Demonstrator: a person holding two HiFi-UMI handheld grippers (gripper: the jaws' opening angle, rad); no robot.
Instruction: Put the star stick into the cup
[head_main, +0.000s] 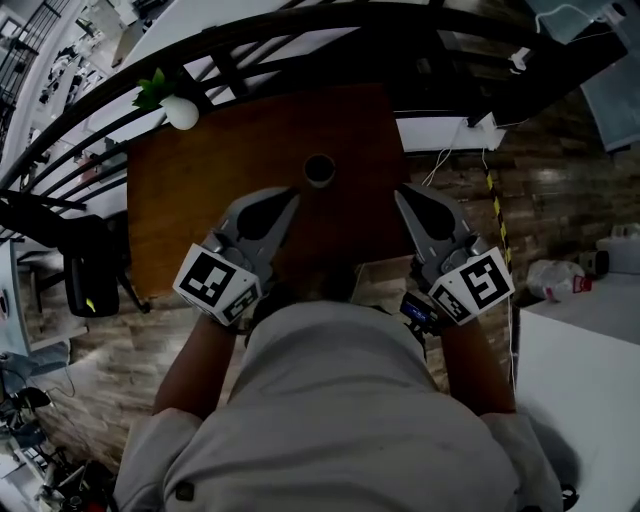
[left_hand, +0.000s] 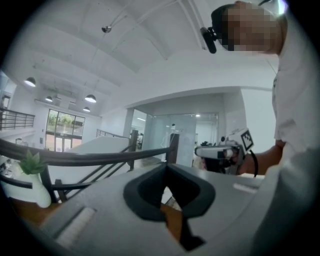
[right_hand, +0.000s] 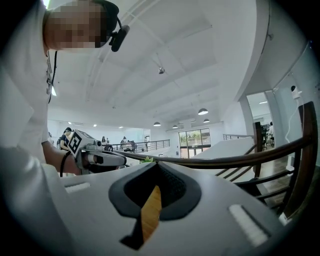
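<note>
I hold my left gripper and right gripper closed and empty. The cup stands just beyond, midway between them. I see no star stick.

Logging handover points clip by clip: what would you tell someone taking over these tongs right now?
Grippers: the left tongs and right tongs are both shut and empty, held close to the person's body over the near edge of the table.
Things: the cup stands upright mid-table, ahead and between the two; neither touches it. The star stick shows in no view.
Done: nothing.
Left: find the stick, grasp it, put it in the cup.
</note>
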